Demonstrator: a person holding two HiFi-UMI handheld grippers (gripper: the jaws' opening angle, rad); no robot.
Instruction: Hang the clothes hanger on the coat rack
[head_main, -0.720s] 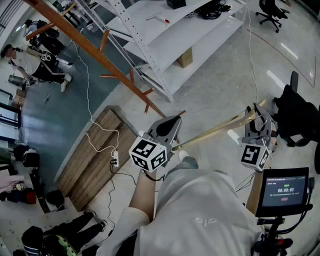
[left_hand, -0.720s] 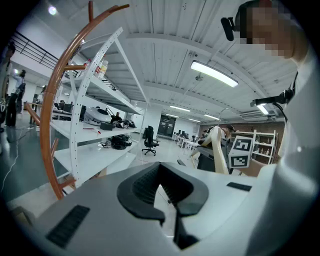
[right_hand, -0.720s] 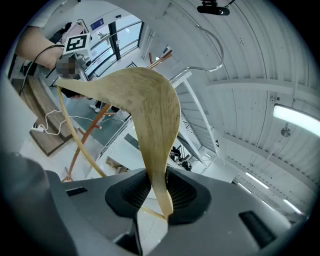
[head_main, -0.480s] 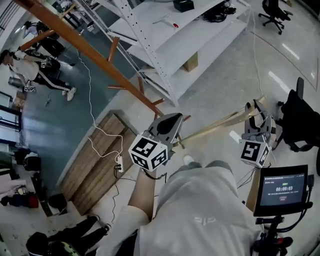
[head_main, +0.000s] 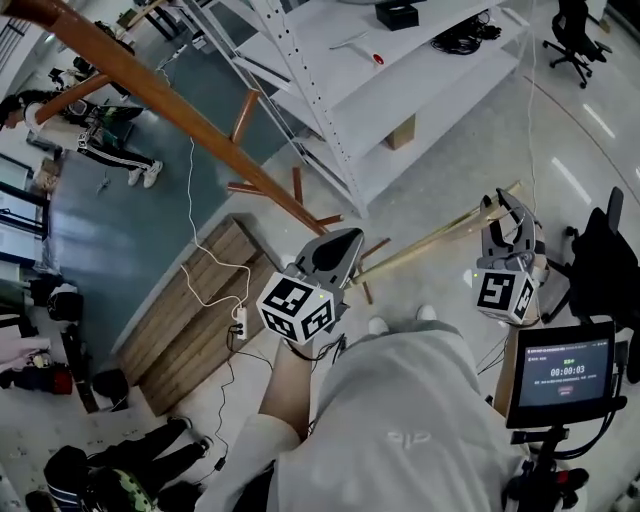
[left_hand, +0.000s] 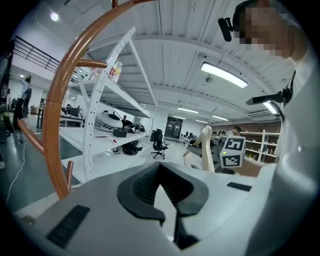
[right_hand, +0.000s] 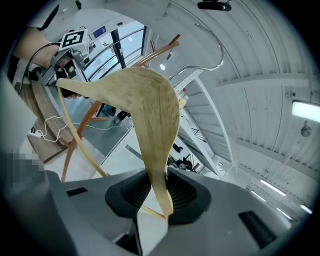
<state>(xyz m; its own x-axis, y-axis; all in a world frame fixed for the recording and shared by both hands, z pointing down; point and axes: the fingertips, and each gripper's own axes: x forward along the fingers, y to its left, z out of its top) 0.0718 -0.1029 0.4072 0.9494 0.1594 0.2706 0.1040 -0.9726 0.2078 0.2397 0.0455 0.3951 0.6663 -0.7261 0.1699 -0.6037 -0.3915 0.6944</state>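
Your right gripper (head_main: 503, 215), clamping the clothes hanger (head_main: 430, 241), has risen toward the coat rack (head_main: 150, 93) at 10 o'clock; left gripper (head_main: 345, 245) stays closed, empty.

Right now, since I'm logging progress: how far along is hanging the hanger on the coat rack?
Done: the wooden hanger is picked up, with the right gripper shut on one arm of it. In hand: it is held in the air, its metal hook free. Left: getting that hook onto the coat rack. The left gripper is empty.
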